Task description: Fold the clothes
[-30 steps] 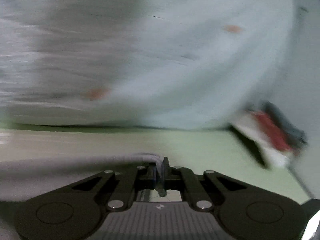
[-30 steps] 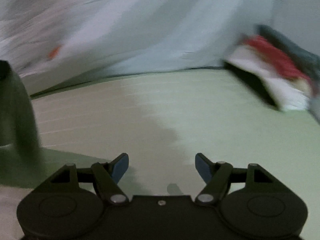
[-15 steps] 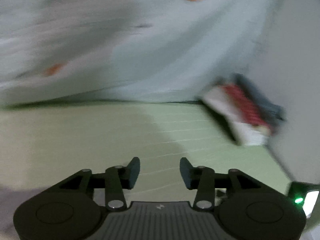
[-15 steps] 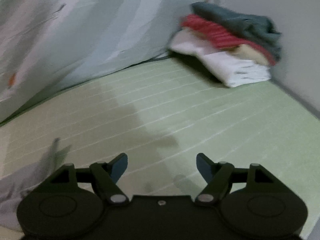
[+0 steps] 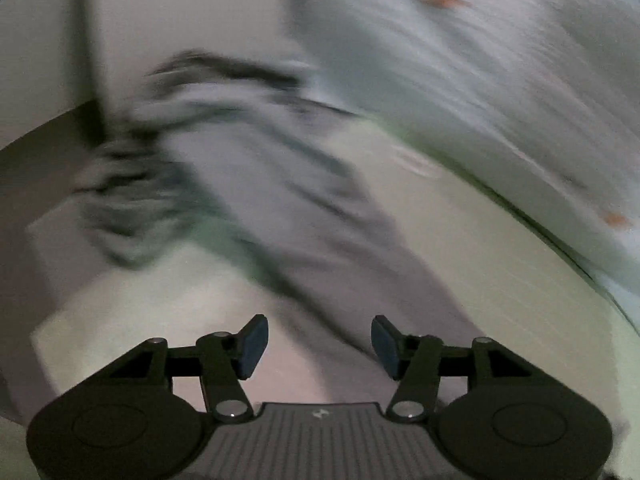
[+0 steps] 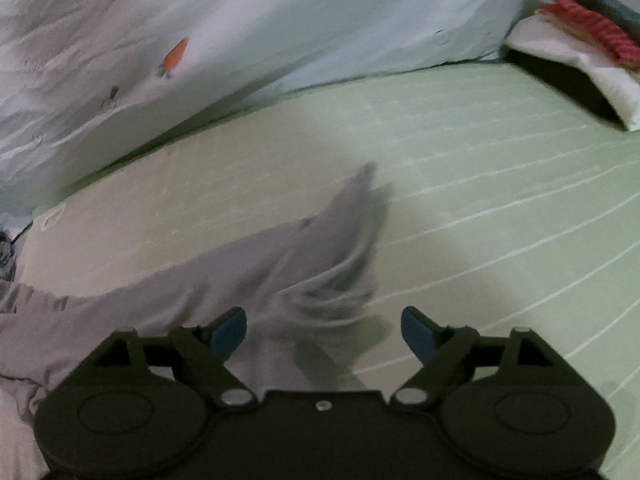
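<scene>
Left gripper (image 5: 316,344) released grey garment (image 6: 240,280), fingers (image 5: 252,340) now spread; garment on bed.

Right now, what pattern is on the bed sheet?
Pale green bed sheet with thin white stripes, clearest in the right wrist view.

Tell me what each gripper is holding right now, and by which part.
Nothing is held. The left gripper and right gripper both stand open, with the grey garment lying loose on the green sheet beneath them.

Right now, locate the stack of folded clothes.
Right wrist view, far upper right: the stack of folded clothes sits on the green striped sheet, beside the pale quilt.
</scene>
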A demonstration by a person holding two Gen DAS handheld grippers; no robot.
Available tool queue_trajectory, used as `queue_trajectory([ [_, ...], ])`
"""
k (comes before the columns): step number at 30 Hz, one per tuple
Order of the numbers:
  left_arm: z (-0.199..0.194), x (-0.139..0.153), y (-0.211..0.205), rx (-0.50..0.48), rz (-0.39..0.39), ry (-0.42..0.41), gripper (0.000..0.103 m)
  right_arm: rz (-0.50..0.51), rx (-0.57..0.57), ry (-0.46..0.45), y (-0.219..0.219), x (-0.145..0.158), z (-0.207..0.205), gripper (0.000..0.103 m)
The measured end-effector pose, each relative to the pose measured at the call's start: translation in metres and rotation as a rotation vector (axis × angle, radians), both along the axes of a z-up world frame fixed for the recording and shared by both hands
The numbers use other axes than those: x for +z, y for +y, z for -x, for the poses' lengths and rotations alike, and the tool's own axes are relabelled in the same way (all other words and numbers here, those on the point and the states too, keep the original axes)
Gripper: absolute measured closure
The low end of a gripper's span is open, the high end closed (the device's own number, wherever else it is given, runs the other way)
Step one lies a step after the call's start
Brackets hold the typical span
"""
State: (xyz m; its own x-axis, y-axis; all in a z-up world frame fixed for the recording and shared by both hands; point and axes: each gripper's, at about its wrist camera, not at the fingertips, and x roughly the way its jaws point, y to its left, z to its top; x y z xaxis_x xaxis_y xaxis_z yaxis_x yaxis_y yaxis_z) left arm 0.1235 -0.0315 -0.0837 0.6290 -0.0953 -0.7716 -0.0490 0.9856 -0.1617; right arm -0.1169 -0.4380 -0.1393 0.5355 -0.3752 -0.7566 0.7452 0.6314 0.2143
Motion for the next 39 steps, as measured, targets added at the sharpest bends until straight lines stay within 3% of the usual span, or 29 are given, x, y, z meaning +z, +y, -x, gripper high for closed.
queue_trajectory([
  [3,-0.036,-0.008,0.046,0.074,0.018,0.006,0.045,-0.006,-0.022,0.021,0.016,-0.006,-0.021,0.015],
  [6,-0.070,-0.013,0.071,0.084,0.030,0.013,0.044,-0.006,-0.044,0.043,0.027,-0.012,-0.040,0.014],
  [10,-0.104,-0.019,0.077,0.062,0.059,0.022,0.037,0.000,-0.039,0.111,0.034,-0.017,-0.059,0.014],
  [16,-0.147,-0.032,0.066,0.034,0.062,0.051,0.037,-0.002,-0.088,0.183,0.031,-0.023,-0.062,0.013],
  [18,-0.152,-0.036,0.063,0.028,0.068,0.055,0.048,-0.009,-0.115,0.194,0.027,-0.026,-0.060,0.013],
  [20,-0.154,-0.037,0.060,0.004,0.096,0.061,0.101,-0.006,-0.129,0.185,0.023,-0.027,-0.058,0.014],
  [23,-0.147,-0.030,0.047,-0.037,0.038,0.021,0.102,0.008,-0.132,0.173,0.021,-0.026,-0.055,0.026],
  [26,-0.135,-0.020,0.033,-0.070,-0.019,-0.028,0.102,0.045,-0.117,0.175,0.020,-0.025,-0.052,0.053],
  [28,-0.125,-0.013,0.027,-0.075,-0.046,-0.052,0.103,0.053,-0.092,0.154,0.018,-0.024,-0.046,0.079],
  [30,-0.112,-0.004,0.020,-0.077,-0.079,-0.085,0.103,0.058,-0.080,0.136,0.015,-0.023,-0.041,0.090],
  [39,-0.039,0.046,-0.038,-0.150,-0.136,-0.220,0.103,0.094,-0.144,0.109,-0.034,-0.010,0.025,0.096],
])
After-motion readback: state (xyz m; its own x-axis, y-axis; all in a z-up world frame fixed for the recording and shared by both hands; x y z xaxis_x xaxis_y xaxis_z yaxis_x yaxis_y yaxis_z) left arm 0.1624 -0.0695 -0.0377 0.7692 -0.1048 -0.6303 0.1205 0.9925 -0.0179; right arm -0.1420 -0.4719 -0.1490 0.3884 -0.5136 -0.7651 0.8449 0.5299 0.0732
